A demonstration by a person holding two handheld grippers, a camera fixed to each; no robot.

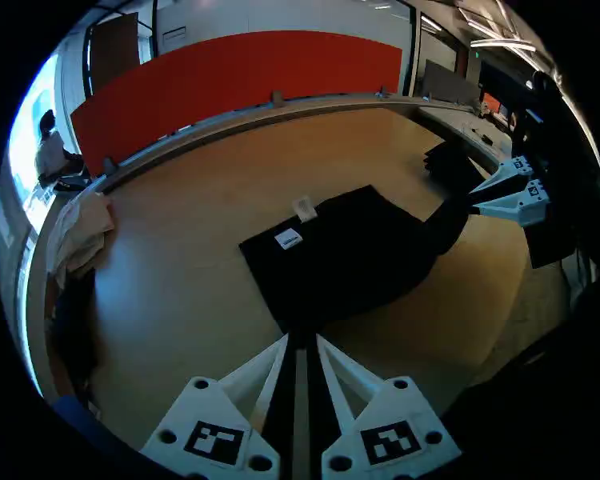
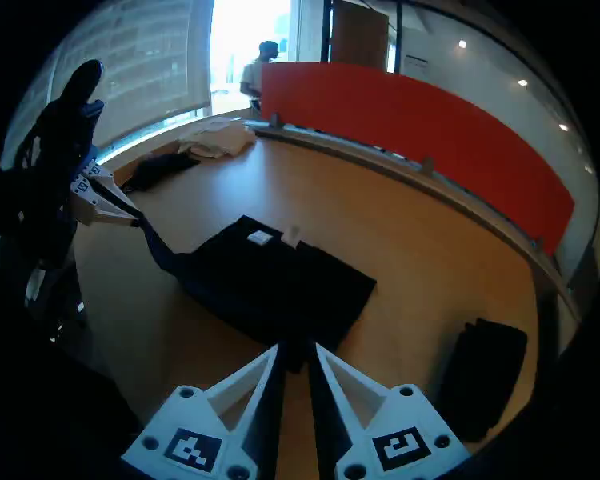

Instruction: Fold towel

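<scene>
Left claw (image 1: 302,344): fingers closed tight on a corner of the black towel (image 1: 340,256), right at the lens.
Right claw (image 2: 296,350): clamped on another corner, pulled up off the bench (image 1: 188,264).
Towel: mostly flat mid-bench, white tags (image 1: 289,238) on top.
Bench: wooden, red partition (image 1: 236,72) along its far edge.
Beige cloth (image 1: 80,228): heaped near the bench's edge, well apart from the towel.

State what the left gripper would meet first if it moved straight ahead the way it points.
The black towel: the left gripper holds its near edge, so it would likely push straight into the cloth spread ahead.
</scene>
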